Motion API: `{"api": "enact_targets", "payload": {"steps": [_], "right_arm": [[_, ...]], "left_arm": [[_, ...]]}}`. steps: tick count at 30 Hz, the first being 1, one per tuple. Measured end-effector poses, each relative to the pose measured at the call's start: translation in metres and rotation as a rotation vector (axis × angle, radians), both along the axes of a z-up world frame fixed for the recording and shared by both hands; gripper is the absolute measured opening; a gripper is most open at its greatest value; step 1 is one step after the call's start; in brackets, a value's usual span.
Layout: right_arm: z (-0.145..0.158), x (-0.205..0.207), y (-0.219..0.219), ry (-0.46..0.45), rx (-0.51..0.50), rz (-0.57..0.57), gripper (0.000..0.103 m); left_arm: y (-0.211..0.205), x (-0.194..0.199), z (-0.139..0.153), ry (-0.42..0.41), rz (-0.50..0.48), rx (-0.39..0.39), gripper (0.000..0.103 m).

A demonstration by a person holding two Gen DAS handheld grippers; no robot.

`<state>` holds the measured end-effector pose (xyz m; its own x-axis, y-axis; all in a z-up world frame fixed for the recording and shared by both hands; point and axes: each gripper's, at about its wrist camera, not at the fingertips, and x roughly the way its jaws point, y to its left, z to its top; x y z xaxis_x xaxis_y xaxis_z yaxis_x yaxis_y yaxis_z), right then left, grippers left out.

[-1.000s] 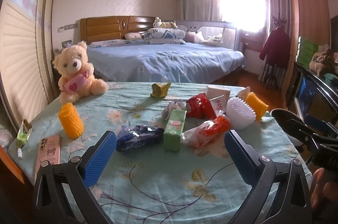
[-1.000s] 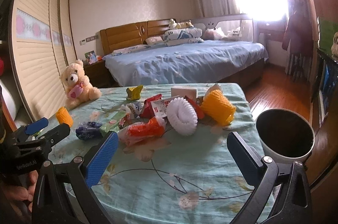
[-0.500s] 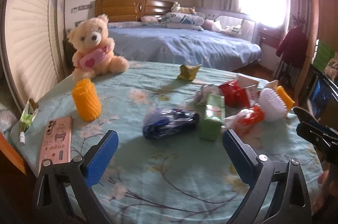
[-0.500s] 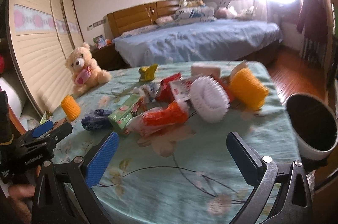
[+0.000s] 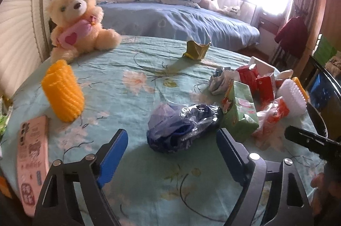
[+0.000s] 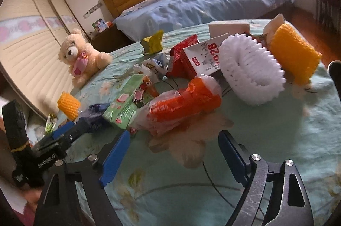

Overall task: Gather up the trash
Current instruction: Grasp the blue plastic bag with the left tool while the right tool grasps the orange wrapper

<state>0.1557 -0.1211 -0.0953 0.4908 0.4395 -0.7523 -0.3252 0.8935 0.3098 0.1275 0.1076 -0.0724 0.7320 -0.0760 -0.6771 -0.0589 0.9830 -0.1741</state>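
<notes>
A crumpled dark blue plastic bag lies on the teal floral tablecloth. My left gripper hovers just in front of it. Its jaws are closing and the bag's near edge sits between the fingertips, untouched. In the right wrist view an orange wrapper inside a clear bag lies a little ahead of my right gripper. Those jaws are closing too, with nothing between them. A green tissue pack, red cartons and a crumpled white wrapper are piled behind.
A teddy bear, an orange foam net and a pink phone are on the left. A white foam net and another orange one lie far right. A dark bin rim shows beyond the table's right edge.
Both grippers have come forward and down toward the table. The blue bag and the orange bag now loom close to the fingertips, and both pairs of jaws have narrowed a little.
</notes>
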Motion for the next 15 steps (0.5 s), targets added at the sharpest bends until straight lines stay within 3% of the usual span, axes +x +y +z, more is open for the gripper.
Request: {"api": "enact_targets", "payload": {"steps": [4,7,9,11,15], "right_arm": [[-0.007,0.016,0.004,0.038,0.036,-0.012,0.085],[-0.015,0.027,0.005,0.096,0.099,-0.012,0.081],[-0.019,0.031,0.007,0.115,0.117,-0.017,0.075],[-0.019,0.033,0.009,0.106,0.110,-0.019,0.057],[-0.019,0.033,0.006,0.092,0.131,-0.014,0.047]], "left_arm": [[-0.001,0.013,-0.006,0.005,-0.021,0.013,0.072],[-0.006,0.017,-0.010,0.012,-0.047,0.022,0.058],[-0.010,0.018,-0.012,0.016,-0.063,0.023,0.043],[-0.012,0.018,-0.013,0.017,-0.074,0.030,0.040],[-0.013,0.014,-0.014,0.011,-0.078,0.026,0.032]]}}
